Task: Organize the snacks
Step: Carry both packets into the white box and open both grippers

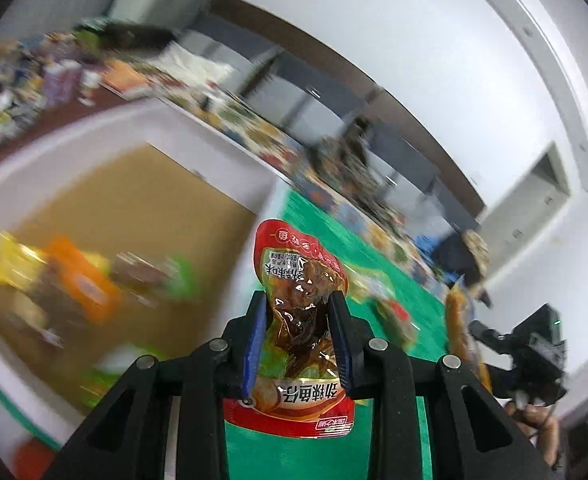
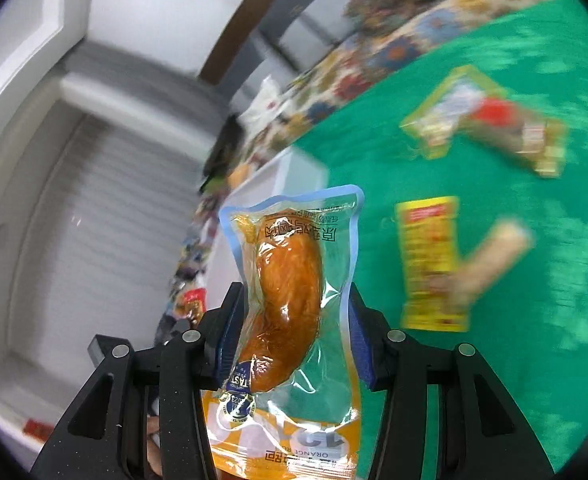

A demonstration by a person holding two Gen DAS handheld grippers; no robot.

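My left gripper (image 1: 298, 300) is shut on a red snack pouch (image 1: 300, 276) with brown food showing through it, held in the air above the green cloth (image 1: 334, 232). To its left is a white-rimmed box (image 1: 197, 132) with a brown bottom holding several blurred snack packs (image 1: 81, 280). My right gripper (image 2: 294, 296) is shut on a clear blue-and-orange pouch (image 2: 289, 280) with a golden drumstick inside, held above the green cloth (image 2: 494, 360). The right gripper and its pouch (image 1: 460, 320) also show at the right of the left wrist view.
On the green cloth lie a yellow pack (image 2: 430, 260), a beige stick-shaped snack (image 2: 490, 256) and a yellow-edged pack with red (image 2: 490, 120). A patterned cloth (image 2: 394, 48) borders the green one. A far table (image 1: 53, 76) carries many items. White walls lie beyond.
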